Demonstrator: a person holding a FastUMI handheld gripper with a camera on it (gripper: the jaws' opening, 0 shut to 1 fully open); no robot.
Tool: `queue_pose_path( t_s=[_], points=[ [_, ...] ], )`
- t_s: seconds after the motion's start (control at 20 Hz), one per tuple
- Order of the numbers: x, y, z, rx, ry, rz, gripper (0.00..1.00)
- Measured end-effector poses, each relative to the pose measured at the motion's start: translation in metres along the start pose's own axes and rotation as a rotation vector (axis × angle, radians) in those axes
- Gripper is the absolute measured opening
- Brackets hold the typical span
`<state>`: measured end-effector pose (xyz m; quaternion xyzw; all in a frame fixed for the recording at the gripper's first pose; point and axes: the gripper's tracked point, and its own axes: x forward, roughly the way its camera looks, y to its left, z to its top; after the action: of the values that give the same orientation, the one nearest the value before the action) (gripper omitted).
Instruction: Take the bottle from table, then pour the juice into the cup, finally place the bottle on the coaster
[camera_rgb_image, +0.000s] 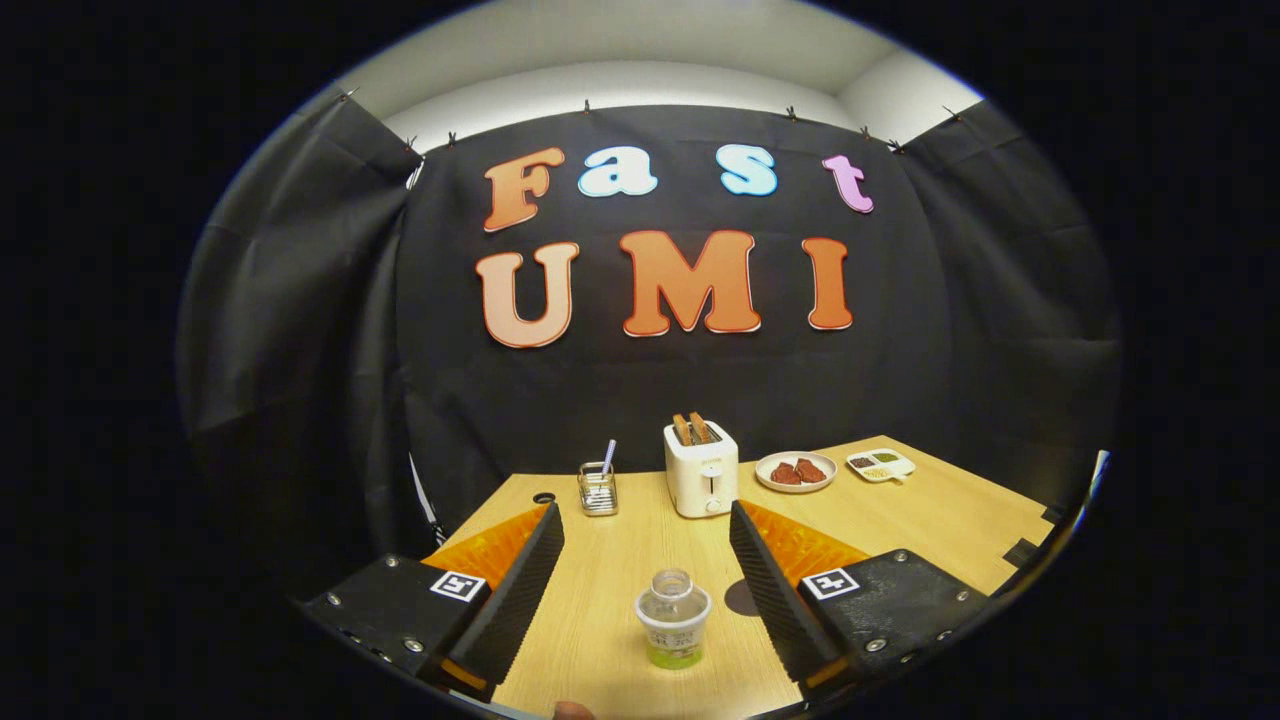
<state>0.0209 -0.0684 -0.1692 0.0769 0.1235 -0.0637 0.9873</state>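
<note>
A small clear bottle (673, 618) stands upright on the wooden table (620, 570), uncapped, with green juice in its bottom. It sits between my two fingers, nearer their base than their tips, touching neither. My gripper (645, 512) is open wide. Beyond the left fingertip stands a glass cup (598, 489) holding a straw. A dark round coaster (741, 598) lies flat to the right of the bottle, partly hidden behind the right finger.
A white toaster (701, 467) with two slices in it stands beyond the fingers. To its right are a plate of red food (796, 471) and a small divided dish (880, 464). A small black round piece (543, 497) lies left of the cup. The booth's wall rises behind the table.
</note>
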Motion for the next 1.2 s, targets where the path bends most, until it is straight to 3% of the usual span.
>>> queue_pose_path(
  t_s=[0.25,0.8,1.05,1.1,1.2],
  points=[
    [0.02,-0.008,-0.06,-0.008,0.101,-0.011,0.99],
    [0.045,-0.002,-0.135,-0.039,0.192,-0.011,0.99],
    [0.061,-0.015,-0.166,-0.103,0.23,-0.07,0.99],
    [0.063,-0.017,-0.173,-0.117,0.246,-0.077,0.98],
    [0.071,-0.013,-0.176,-0.104,0.228,-0.058,0.78]
  ],
)
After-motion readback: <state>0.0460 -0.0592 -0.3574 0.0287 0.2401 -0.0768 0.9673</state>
